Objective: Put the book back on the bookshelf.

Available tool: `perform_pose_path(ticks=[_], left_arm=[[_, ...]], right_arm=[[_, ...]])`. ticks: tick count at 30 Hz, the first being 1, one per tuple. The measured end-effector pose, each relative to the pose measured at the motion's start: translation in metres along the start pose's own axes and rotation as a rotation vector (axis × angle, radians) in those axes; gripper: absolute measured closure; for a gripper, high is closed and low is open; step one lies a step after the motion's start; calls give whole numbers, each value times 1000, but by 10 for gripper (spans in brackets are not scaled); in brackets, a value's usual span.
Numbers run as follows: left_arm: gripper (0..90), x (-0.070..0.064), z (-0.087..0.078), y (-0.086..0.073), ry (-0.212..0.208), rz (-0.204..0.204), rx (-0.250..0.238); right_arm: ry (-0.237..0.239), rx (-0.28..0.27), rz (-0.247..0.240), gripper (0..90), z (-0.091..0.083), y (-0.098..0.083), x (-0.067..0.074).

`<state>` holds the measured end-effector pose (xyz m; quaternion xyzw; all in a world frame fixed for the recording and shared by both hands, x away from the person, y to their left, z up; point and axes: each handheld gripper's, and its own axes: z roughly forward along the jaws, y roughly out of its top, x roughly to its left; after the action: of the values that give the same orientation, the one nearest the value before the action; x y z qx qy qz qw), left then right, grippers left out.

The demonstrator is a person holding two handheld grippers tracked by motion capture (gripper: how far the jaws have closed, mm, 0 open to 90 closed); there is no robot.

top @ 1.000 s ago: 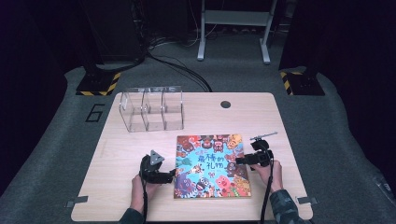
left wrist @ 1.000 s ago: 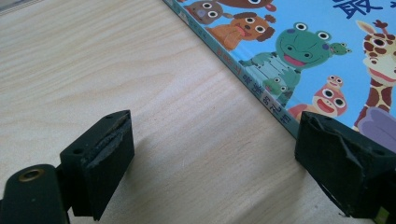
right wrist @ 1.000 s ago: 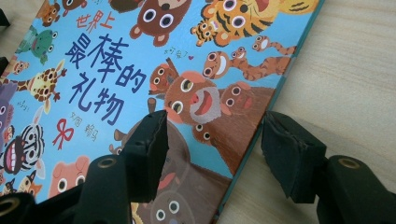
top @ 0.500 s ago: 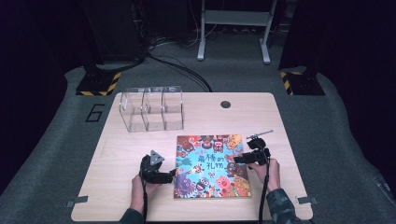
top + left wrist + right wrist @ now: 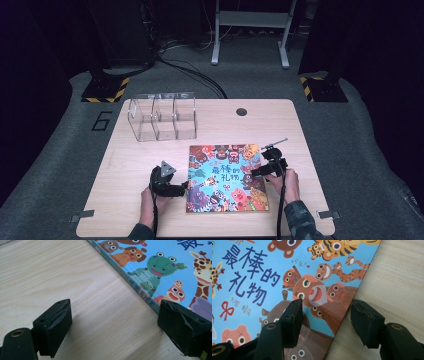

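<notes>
The book had a bright blue cover crowded with cartoon animals in brown, orange, green and pink, with dark blue lettering. The table was pale wood grain, the box clear.

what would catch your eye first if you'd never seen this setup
The bright picture book, its cover crowded with cartoon animals, lying flat on the near part of the wooden table. Next, the left gripper and right gripper at its two side edges, then the clear three-part box behind it.
</notes>
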<state>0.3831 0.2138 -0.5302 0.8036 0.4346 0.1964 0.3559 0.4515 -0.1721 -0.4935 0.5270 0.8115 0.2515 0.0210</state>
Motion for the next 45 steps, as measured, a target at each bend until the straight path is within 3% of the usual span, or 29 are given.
perform_pose_path(ticks=[1,11,17,24,30,32,44,45], left_arm=[[122,0,0,0,0,0,0],[122,0,0,0,0,1,-1],[122,0,0,0,0,0,-1],[126,1,0,0,-1,9,0],[126,1,0,0,-2,9,-1],[128,1,-1,1,-10,20,15],[138,0,0,0,-2,13,-5],[138,0,0,0,-2,13,-6]], right_arm=[[-1,-7,-13,420,0,-1,0],[80,-32,30,417,-2,-6,-7],[75,-39,24,416,-3,-8,-6],[78,-91,-3,415,-12,-9,-5],[121,-121,24,413,-23,-9,-4],[136,-137,2,413,-25,-9,-6],[180,-180,-13,385,-29,-2,0],[177,-188,-35,381,-30,0,0]])
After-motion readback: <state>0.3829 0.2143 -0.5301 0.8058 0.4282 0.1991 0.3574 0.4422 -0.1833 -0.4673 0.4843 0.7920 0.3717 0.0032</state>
